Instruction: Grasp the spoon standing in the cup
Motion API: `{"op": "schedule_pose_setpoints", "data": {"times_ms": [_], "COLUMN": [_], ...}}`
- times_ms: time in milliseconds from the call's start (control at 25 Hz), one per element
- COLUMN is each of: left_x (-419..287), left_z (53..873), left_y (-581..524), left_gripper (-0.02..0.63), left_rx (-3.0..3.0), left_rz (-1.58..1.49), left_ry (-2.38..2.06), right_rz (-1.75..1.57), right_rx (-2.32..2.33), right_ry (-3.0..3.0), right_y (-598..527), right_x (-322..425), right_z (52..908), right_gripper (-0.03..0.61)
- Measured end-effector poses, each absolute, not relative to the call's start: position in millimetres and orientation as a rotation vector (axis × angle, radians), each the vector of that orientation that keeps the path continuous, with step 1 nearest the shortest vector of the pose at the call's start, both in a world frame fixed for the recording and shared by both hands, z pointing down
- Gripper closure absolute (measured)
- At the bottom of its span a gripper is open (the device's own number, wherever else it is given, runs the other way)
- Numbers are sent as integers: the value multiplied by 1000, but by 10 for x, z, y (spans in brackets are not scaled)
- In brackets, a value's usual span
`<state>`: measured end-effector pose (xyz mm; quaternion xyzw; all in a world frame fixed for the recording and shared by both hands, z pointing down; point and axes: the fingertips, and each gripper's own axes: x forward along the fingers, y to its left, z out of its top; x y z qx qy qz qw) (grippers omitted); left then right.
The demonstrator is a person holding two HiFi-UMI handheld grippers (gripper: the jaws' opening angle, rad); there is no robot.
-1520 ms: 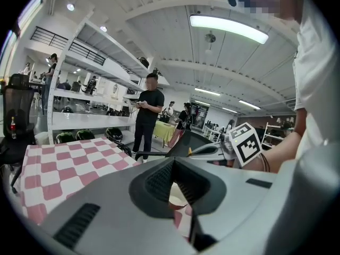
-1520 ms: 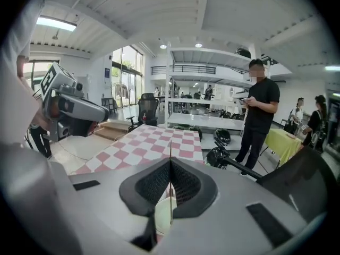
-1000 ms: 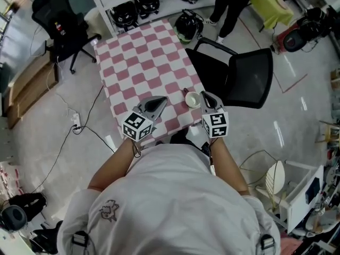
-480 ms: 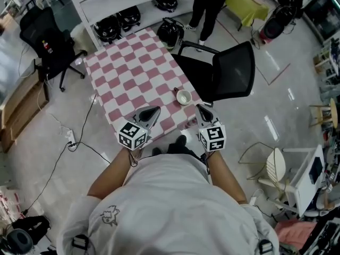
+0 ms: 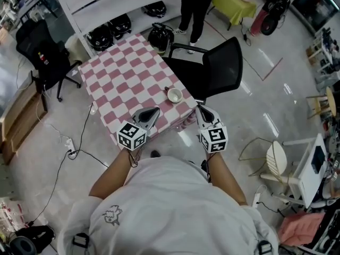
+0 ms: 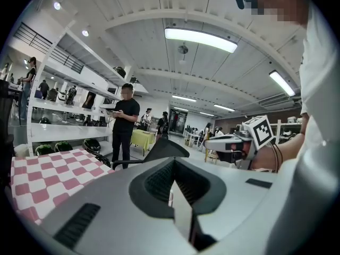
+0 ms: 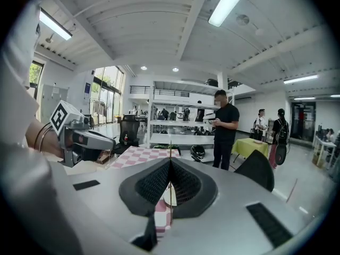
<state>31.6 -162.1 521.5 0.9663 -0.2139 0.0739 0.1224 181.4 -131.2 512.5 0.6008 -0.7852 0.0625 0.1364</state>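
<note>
A small white cup stands near the close right corner of the pink-checked table, with a dark spoon handle leaning out of it to the left. My left gripper hovers at the table's near edge, left of the cup, with its jaws together and nothing in them. My right gripper hangs off the table's corner, below and right of the cup and well apart from it, shut and empty. In the gripper views both left gripper and right gripper show jaws meeting in a line.
A black office chair stands against the table's right side, close behind the cup. A person in black stands beyond it. Shelves with helmets sit behind the table. Another black chair and floor cables lie left.
Both grippers have drawn back from the table toward its near edge. The right gripper, earlier beside the cup, now sits farther from it. The jaws stayed together.
</note>
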Motion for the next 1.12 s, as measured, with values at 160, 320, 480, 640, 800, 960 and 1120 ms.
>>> {"op": "schedule_pose_setpoints", "data": {"times_ms": [160, 320, 480, 640, 800, 960, 1120], "left_x": [681, 844, 1077, 1127, 1083, 972, 865], "left_z": [5213, 5117, 5210, 5191, 5222, 5269, 5171], "left_y": [-1144, -1085, -619, -294, 123, 403, 427], "left_gripper": [600, 600, 600, 600, 600, 600, 600], "left_rx": [2834, 2844, 2844, 2840, 2828, 2819, 2858], "left_rz": [227, 221, 254, 266, 295, 342, 382], "left_ry": [-594, -551, -527, -512, -544, -565, -590], "right_rz": [177, 196, 208, 230, 244, 263, 276], "right_rx": [1764, 1766, 1769, 1763, 1737, 1713, 1700], "right_ry": [-2269, -2268, -2283, -2303, -2344, -2383, -2418], "right_y": [-797, -729, -266, 15, 328, 525, 584], "right_x": [2117, 2167, 2322, 2324, 2290, 2218, 2110], "right_z": [5134, 5085, 5148, 5177, 5222, 5251, 5251], "right_gripper": [548, 548, 548, 548, 548, 548, 548]}}
